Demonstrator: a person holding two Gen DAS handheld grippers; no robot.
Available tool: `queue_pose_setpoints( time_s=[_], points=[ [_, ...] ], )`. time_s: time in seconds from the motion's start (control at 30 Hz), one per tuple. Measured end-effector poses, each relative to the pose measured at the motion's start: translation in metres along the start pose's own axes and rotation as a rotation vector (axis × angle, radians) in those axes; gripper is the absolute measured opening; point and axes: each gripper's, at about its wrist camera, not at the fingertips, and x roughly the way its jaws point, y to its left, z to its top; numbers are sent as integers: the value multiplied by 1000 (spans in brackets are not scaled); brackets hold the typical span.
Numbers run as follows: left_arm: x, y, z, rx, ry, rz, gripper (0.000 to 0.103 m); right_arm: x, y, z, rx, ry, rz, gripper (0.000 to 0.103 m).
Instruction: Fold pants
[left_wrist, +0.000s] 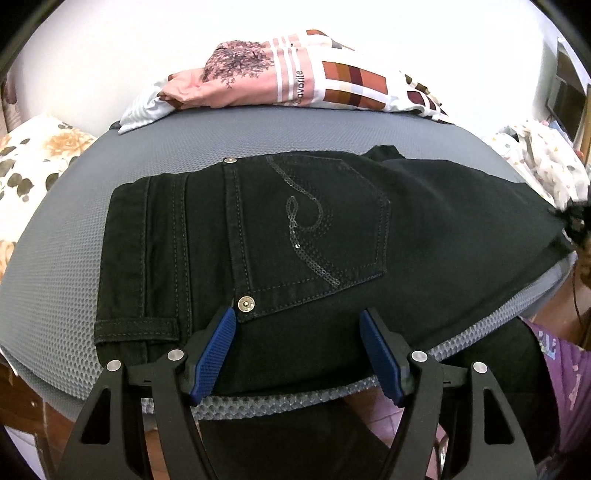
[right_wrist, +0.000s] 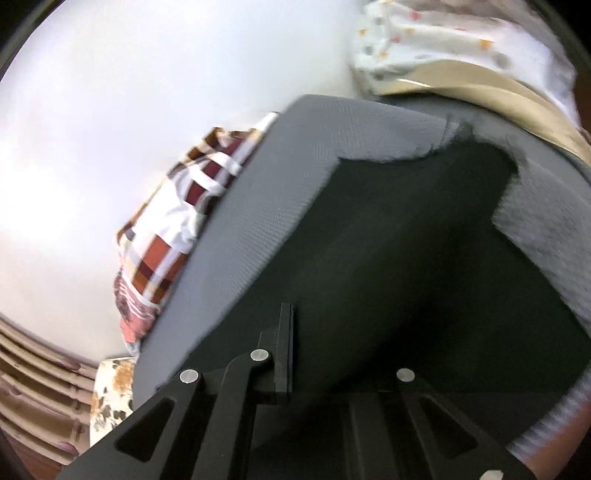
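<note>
the black jeans (left_wrist: 295, 236) lie flat across the middle of the grey padded worktop (left_wrist: 66, 258). my left gripper (left_wrist: 297, 350) stands open over their near edge; my right gripper (right_wrist: 288, 354) is closed, empty i judge. risk: a blind grab pinches one layer, skewing the fold.

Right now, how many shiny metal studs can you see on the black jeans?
2: one round brass stud at the pocket's near corner, one silver stud at the jeans' far edge. More may be hidden underneath.
</note>
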Motion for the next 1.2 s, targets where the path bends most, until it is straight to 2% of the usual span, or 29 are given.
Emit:
queue_pose_setpoints(
  time_s=[0.1,0.17,0.33,0.47,0.57,0.73,0.93,1.2],
  points=[
    [0,-2,-1,-2,-3,0,70,-6,-27,-17,59,18,-2,5],
    [0,-2,-1,0,-2,2,70,-10,-40,-23,97,10,29,2],
    [0,-3,-2,4,-2,5,72,-15,-50,-20,159,12,96,6],
    [0,-5,-1,8,-1,7,74,-28,-64,-20,216,-14,110,8],
    [1,-6,-1,11,0,8,74,-43,-69,-22,199,-40,63,7],
    [1,-8,-1,11,-1,8,75,-59,-79,-25,198,-51,42,4],
    [2,-7,-2,18,-3,5,76,-60,-73,-26,169,-50,21,3],
    [2,-8,-2,23,-2,4,77,-63,-85,-26,212,-42,12,1]
  ],
)
